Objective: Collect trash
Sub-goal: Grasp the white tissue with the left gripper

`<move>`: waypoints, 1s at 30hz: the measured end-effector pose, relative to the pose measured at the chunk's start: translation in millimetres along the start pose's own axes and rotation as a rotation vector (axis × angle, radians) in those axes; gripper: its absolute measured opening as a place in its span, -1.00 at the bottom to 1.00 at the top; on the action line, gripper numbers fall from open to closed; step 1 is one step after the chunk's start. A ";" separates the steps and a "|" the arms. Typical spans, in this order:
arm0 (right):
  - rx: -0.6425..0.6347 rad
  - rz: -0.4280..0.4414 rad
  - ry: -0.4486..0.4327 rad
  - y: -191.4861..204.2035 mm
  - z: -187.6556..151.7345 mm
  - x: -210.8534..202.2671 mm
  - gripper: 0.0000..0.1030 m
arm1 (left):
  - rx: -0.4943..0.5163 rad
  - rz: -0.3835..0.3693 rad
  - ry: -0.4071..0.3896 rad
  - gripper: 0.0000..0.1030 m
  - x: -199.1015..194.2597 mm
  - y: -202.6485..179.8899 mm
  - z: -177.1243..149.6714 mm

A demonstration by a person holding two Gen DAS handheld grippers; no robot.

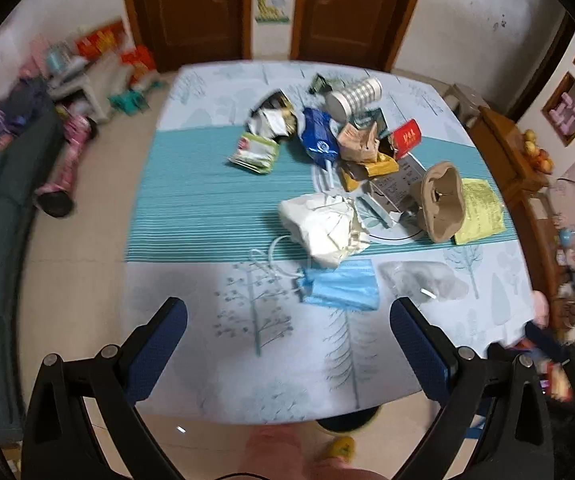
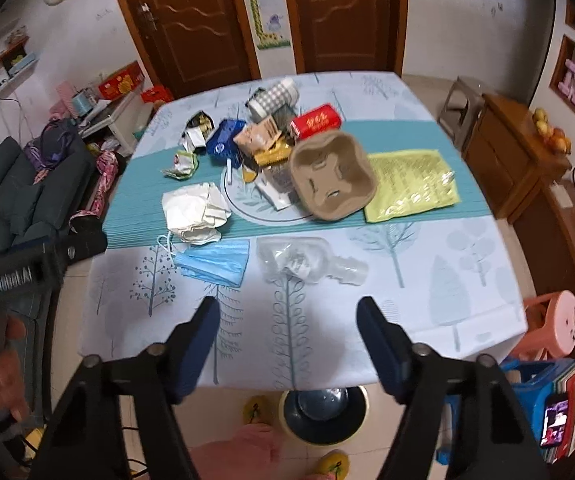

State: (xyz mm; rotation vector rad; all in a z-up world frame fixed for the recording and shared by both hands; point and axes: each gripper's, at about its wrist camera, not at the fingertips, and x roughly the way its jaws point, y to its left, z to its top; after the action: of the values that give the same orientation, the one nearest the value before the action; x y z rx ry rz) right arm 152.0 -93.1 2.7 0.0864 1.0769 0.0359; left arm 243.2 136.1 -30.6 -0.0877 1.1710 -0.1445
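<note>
Trash lies in a heap on the table (image 1: 191, 344): a blue face mask (image 1: 341, 286) (image 2: 215, 260), crumpled white paper (image 1: 323, 228) (image 2: 195, 210), a clear plastic bag (image 1: 423, 280) (image 2: 299, 260), a brown pulp cup holder (image 1: 443, 200) (image 2: 333, 178), a yellow pouch (image 1: 481, 212) (image 2: 411, 184), a red box (image 2: 315, 120) and several wrappers. My left gripper (image 1: 287, 316) is open and empty, just short of the mask. My right gripper (image 2: 287, 316) is open and empty above the table's near edge, short of the plastic bag.
A dark bin (image 2: 323, 408) stands on the floor under the table's near edge. A dark sofa (image 2: 19, 196) is at the left, a wooden cabinet (image 2: 503, 152) and a pink stool (image 2: 555, 328) at the right. Two brown doors are behind the table.
</note>
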 end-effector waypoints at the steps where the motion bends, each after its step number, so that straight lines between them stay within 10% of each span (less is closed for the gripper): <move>1: 0.006 -0.001 0.010 2.8 0.4 6.3 0.26 | -0.005 -0.017 0.017 0.94 8.0 1.8 3.7; 22: 0.046 0.037 0.089 40.3 31.6 75.3 0.25 | -0.069 -0.174 0.296 0.68 153.5 5.0 71.4; 25: 0.027 0.057 0.103 47.3 32.1 82.0 0.25 | -0.082 -0.207 0.329 0.05 161.7 4.7 69.0; 30: -0.025 0.092 0.106 58.5 35.9 91.2 0.25 | -0.090 -0.238 0.308 -0.39 158.8 8.5 69.3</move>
State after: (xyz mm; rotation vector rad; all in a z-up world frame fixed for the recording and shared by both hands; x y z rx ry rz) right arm 227.6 -30.3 -55.3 0.1127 1.1777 0.1378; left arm 368.2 118.9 -149.6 -0.2928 1.4726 -0.3241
